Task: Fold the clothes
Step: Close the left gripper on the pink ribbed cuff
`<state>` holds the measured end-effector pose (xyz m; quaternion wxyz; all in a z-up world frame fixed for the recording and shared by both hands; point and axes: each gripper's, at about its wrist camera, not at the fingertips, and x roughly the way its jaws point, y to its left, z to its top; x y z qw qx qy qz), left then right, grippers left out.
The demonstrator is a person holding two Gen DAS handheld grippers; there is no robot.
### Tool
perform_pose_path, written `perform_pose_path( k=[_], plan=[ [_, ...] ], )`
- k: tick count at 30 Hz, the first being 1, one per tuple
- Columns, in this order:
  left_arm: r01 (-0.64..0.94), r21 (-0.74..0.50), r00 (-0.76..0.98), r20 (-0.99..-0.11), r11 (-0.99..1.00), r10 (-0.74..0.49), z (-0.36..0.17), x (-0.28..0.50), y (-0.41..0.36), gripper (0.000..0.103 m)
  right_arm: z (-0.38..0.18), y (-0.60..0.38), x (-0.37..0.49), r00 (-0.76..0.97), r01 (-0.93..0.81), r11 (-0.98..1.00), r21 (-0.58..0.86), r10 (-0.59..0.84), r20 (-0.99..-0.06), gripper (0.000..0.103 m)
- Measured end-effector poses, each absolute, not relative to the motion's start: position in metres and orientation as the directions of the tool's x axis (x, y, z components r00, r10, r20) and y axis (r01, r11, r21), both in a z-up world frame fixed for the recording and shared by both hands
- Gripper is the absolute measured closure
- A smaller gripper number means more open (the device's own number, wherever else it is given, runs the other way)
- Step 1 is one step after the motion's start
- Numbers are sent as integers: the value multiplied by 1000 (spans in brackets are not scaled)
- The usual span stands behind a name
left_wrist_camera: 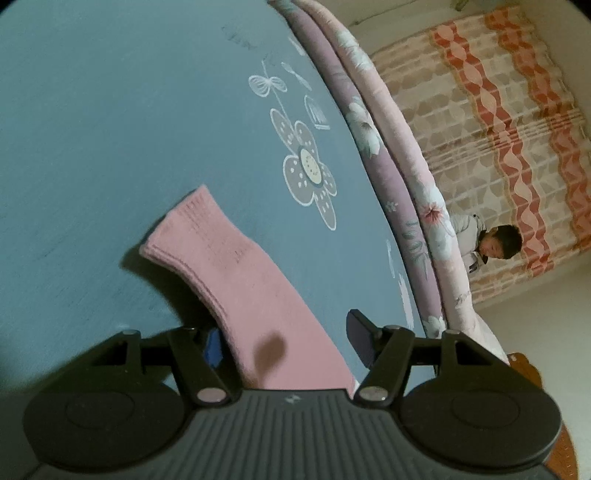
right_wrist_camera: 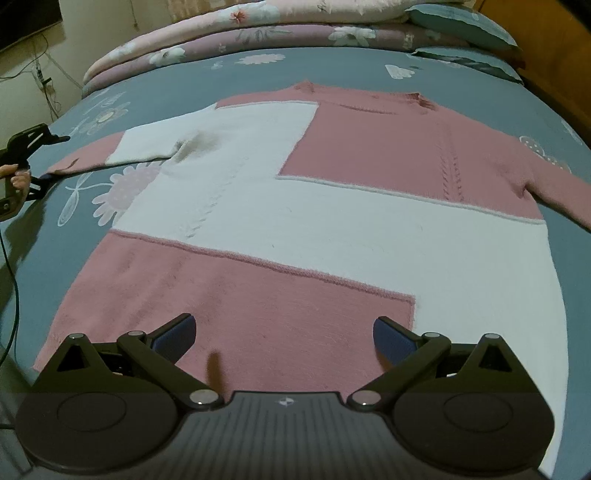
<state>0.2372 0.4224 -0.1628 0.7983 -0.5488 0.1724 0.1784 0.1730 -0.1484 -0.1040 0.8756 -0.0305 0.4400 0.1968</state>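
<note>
A bed fills both views, covered with a blue-grey sheet (right_wrist_camera: 332, 66) printed with white flowers; folded quilts (right_wrist_camera: 258, 33) in pink and mauve lie stacked along its far edge, and a curtain (left_wrist_camera: 498, 129) with orange wavy bands hangs behind them in the left wrist view. No writing or label can be read anywhere, and no container shows.

At the far left of the right wrist view, a hand (right_wrist_camera: 16, 179) holds the left gripper (left_wrist_camera: 284, 339) at the end of the sweater's sleeve (left_wrist_camera: 229, 266). In its own view, the pink ribbed cuff runs up between the two fingers; the jaws stand fairly wide and the pads do not press on the knit.

The sweater (right_wrist_camera: 295, 221), in pink and white blocks, lies spread flat on the middle of the sheet, neck toward the quilts.

The right gripper (right_wrist_camera: 284, 339) hovers over the pink hem with jaws wide and nothing between them.

To the right, two blue pillows (right_wrist_camera: 461, 26) lie by a wooden headboard (right_wrist_camera: 554, 55).
</note>
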Motion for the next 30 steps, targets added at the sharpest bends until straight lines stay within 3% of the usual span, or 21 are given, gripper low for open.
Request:
perform_pose_path(
  k=[8,11,13,14,22,30],
  plan=[
    [-494,-775,864,-487,393,126,-158,244,420,41,-98,-150,173,549,-377,917,129,334,-767,0],
    [-553,-721,826,-541,416,160,-155,245,417,69,-96,-153,173,554,-374,917,141,342,-759,0],
    [-588,-686,800,-571,429,184,-156,243,416,93,-95,-156,172,557,-371,917,149,348,-754,0],
    [-601,-671,790,-583,435,191,-156,242,416,98,-94,-157,172,559,-368,917,152,349,-752,0],
    [-648,-588,738,-643,484,206,-134,251,410,99,-87,-171,169,585,-357,918,172,363,-725,0],
    [-593,-545,767,-607,592,210,-77,258,381,99,-83,-188,165,601,-348,914,209,388,-699,0]
  ],
)
